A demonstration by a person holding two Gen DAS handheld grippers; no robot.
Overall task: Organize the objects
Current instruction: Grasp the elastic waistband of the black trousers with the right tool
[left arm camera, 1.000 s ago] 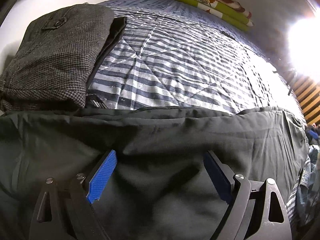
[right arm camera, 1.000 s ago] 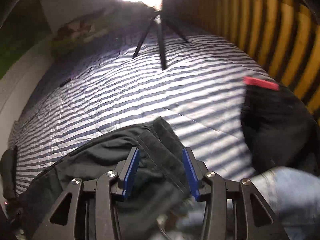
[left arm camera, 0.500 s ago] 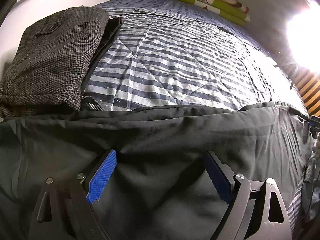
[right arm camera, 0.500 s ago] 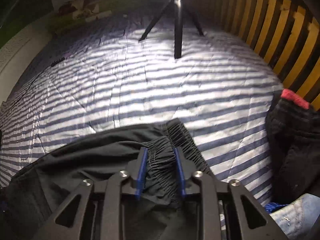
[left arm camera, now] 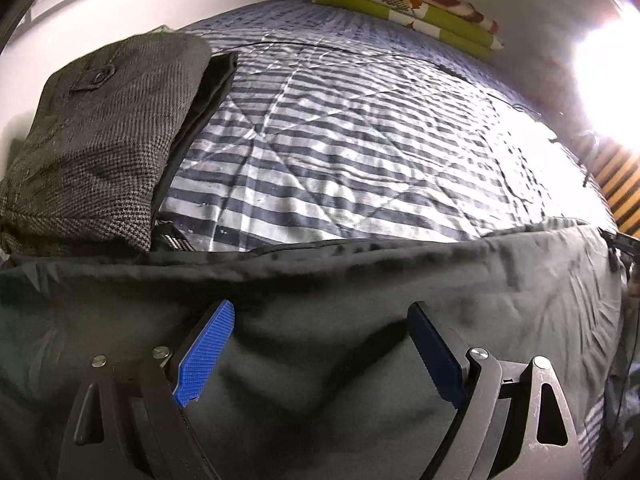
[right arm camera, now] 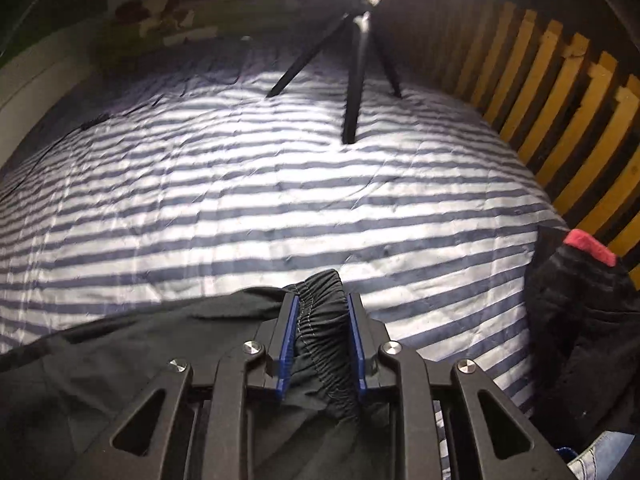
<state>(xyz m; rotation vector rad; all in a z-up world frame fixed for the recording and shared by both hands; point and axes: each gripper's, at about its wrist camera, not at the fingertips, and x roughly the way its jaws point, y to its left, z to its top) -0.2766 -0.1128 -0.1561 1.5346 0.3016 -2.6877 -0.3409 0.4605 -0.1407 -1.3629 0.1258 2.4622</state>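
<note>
Clearly soft goods: black trousers point(right arm camera: 168, 360), limp and light, likely to sag and slide.
Place: spread along the near edge of the striped quilt point(right arm camera: 240, 208).
Right gripper point(right arm camera: 322, 344): pinching the gathered elastic waistband point(right arm camera: 320, 312), the firmest hold.
Left gripper point(left arm camera: 320, 344): spread wide over the cloth, gripping nothing.
Beside: folded tweed garment point(left arm camera: 100, 140) at the quilt's left edge; tripod point(right arm camera: 352, 80) far side.

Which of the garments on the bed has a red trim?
The black garment at the right edge, near the wooden slats; the grey tweed one has none.
</note>
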